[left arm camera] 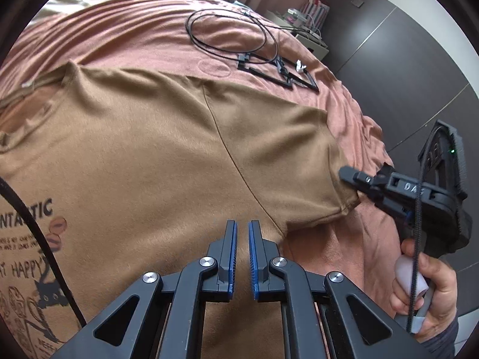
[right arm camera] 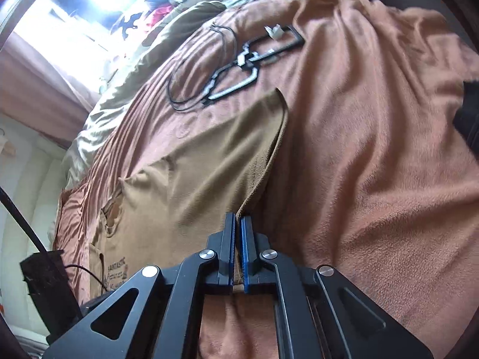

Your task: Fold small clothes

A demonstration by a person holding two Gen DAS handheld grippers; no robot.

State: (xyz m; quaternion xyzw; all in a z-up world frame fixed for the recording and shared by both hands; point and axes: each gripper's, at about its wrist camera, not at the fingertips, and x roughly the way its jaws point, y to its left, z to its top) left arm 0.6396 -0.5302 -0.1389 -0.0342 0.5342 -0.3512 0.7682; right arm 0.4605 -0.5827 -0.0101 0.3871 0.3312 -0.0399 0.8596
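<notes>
One shirt (left arm camera: 155, 155) is lying on one blanket (left arm camera: 125, 27); two grippers (left arm camera: 242, 233) (right arm camera: 238, 227) are showing, plus one cable (left arm camera: 227, 33) and one hand (left arm camera: 428, 293).

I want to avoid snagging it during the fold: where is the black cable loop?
In the left wrist view, the black cable loop lies on the pink blanket, upper centre, just beyond the brown shirt.

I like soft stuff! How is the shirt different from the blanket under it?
The shirt is tan; the blanket is pinker. The shirt has printed words and a cat drawing; the blanket is plain. The shirt lies fairly smooth; the blanket is rippled. The grippers pinch the shirt, not the blanket. Both look soft and fuzzy.
</notes>
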